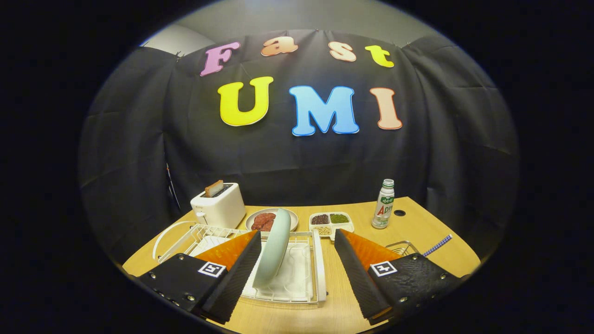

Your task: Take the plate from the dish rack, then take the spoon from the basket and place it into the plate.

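A pale green plate [274,248] stands on edge in the white wire dish rack [317,264], just ahead of my fingers and nearer the left one. My gripper [297,243] is open and holds nothing; its fingers straddle the rack's near side without touching the plate. A small wire basket [403,248] sits past the right finger, partly hidden by it. From the basket a blue-and-white checked handle [438,245] sticks out to the right, likely the spoon's.
On the wooden table [343,306] beyond the rack stand a white toaster [219,206] with a slice in it, a plate of sliced meat [264,220], a divided tray of grains [330,222] and a small bottle [384,204]. Black cloth walls close the back.
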`<state>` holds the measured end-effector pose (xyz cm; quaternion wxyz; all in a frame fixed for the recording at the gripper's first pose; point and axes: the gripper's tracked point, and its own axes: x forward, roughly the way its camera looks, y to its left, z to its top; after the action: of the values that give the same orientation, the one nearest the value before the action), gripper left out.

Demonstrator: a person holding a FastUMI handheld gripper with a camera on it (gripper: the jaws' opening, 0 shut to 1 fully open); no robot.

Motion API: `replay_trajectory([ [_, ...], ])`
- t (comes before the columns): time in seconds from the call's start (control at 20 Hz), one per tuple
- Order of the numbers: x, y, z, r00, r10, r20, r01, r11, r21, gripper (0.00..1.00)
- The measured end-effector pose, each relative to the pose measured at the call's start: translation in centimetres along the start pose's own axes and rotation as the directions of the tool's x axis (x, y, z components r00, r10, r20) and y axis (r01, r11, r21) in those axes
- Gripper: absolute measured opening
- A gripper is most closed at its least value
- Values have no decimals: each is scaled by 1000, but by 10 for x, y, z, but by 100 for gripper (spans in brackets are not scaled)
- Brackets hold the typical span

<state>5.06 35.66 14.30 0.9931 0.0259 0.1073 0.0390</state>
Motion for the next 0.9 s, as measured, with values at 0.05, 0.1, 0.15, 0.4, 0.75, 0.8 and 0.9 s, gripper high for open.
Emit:
replay_trajectory([
  [0.05, 12, 5, -4, 1000, 6, -21, -6, 1000, 7, 98],
  [0.1, 23, 7, -8, 999, 8, -47, -7, 1000, 14, 98],
  [0.15, 33, 8, -13, 997, 4, -74, -3, 1000, 19, 97],
  [0.4, 75, 15, -33, 983, 18, -185, -10, 999, 44, 99],
  [0.75, 104, 29, -72, 938, 50, -342, -25, 997, 76, 86],
  [0.8, 108, 32, -76, 932, 54, -359, -28, 997, 78, 79],
  [0.9, 113, 34, -83, 920, 51, -389, -20, 996, 82, 78],
])
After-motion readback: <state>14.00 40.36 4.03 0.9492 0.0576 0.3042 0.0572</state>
